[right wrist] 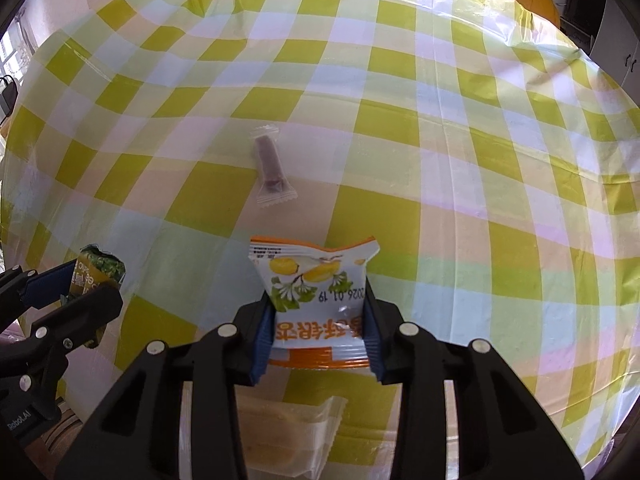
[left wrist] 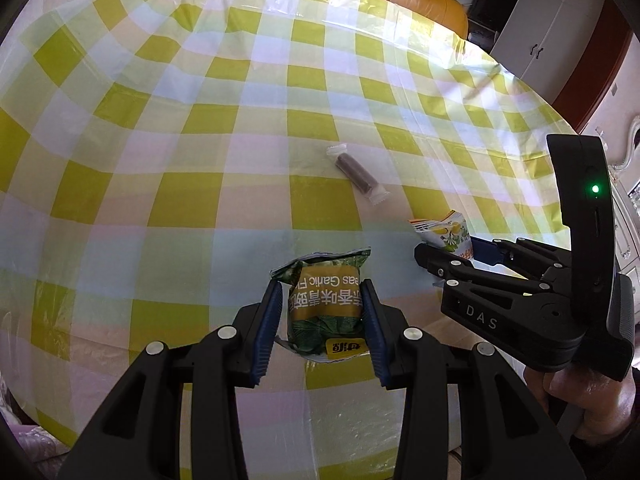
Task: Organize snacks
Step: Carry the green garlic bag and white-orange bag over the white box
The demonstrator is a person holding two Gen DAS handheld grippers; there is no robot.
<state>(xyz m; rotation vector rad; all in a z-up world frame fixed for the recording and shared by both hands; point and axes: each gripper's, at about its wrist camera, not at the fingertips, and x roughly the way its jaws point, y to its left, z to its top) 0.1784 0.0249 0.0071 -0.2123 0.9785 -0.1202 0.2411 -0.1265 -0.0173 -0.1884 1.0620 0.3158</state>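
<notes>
Round surface [left wrist: 168, 208] covered by a yellow-green, white and pale checked plastic cloth [right wrist: 460, 168], creased in places. Lying flat on it, near the middle: a dark brown snack bar [left wrist: 356, 173] in a clear wrapper. Near the front edge, a pale wafer-like snack [right wrist: 280, 436] in clear wrap.

pale wafer packet [right wrist: 294, 436] partly behind tongs, orange chair [left wrist: 430, 2] cropped

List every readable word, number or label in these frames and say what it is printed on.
"DAS": right tongs body.
"eas Garlic F", cut off: green pea packet, held by left tongs.
"2026.01.19": white ginkgo-print packet.
"Robot.AI": left tongs' body, right wrist view.
Chinese characters on both packets: upside down, unread.
</notes>
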